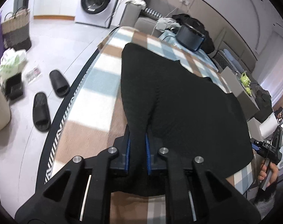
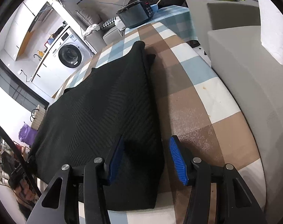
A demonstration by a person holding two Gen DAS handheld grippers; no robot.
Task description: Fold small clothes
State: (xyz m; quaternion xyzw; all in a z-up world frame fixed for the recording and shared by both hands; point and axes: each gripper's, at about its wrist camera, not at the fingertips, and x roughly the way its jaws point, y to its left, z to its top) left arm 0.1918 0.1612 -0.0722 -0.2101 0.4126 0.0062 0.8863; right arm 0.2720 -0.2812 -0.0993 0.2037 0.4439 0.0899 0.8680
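Through the left wrist I see my left claw [image 1: 137, 149] pinching a raised fold of the black garment [image 1: 178, 100], which lies on the checked cloth [image 1: 96, 85]. Through the right wrist, my right claw [image 2: 147, 158] stands half spread over the garment's [image 2: 96, 112] near edge, its pads [image 2: 177, 160] not pressing it.

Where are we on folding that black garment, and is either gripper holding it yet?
Done: the black garment lies spread on the checked cloth, one edge already doubled over. In hand: the left gripper is shut on a pinched ridge of fabric; the right gripper is open, straddling the near corner. Left: close the right gripper and finish folding.
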